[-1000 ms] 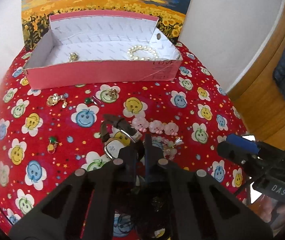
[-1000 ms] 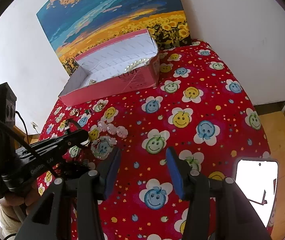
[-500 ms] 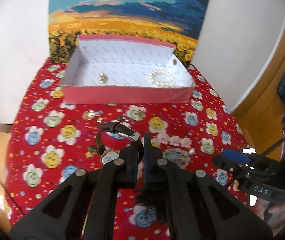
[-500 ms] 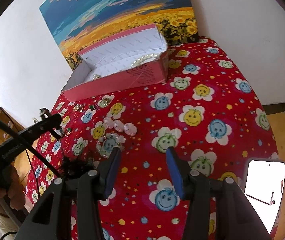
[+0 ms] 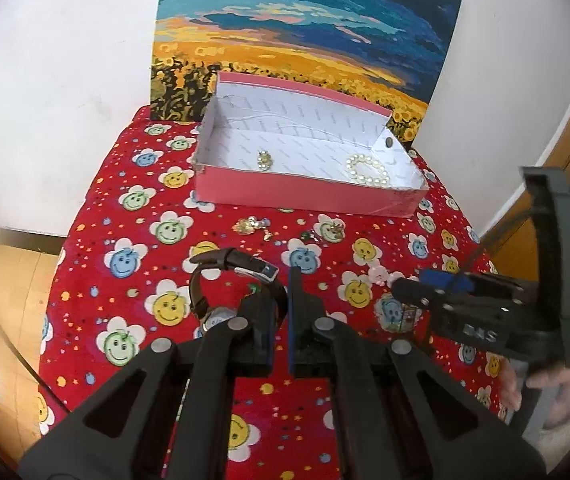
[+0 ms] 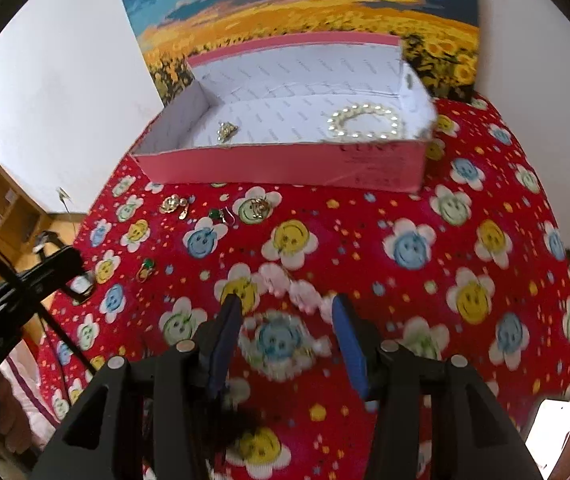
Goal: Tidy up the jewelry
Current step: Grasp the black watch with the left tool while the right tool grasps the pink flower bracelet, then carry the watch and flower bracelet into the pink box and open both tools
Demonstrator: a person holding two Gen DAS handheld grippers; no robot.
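On the red smiley-flower cloth [image 6: 365, 220]: scattered jewelry, pink box at the far side
Left gripper [image 5: 281, 304]: pinched on the dark strap of a wristwatch [image 5: 221, 288], held up off the cloth, dial hanging low at the left finger
Right gripper [image 6: 285, 320]: fingers spread wide, nothing between them, low over the pale flower bracelet [image 6: 285, 340] on the cloth
Pink box [image 6: 285, 164]: open-topped, white-lined, in front of the sunflower painting [image 5: 301, 40]
Inside box: pearl bracelet [image 6: 365, 122] at the right end, gold earring [image 6: 227, 130] left of centre
Near box front: gold brooch [image 6: 173, 204], green-stone earring [image 6: 219, 216], gold charm [image 6: 259, 208] lying apart on the cloth
Lower left: second green earring [image 6: 147, 268]
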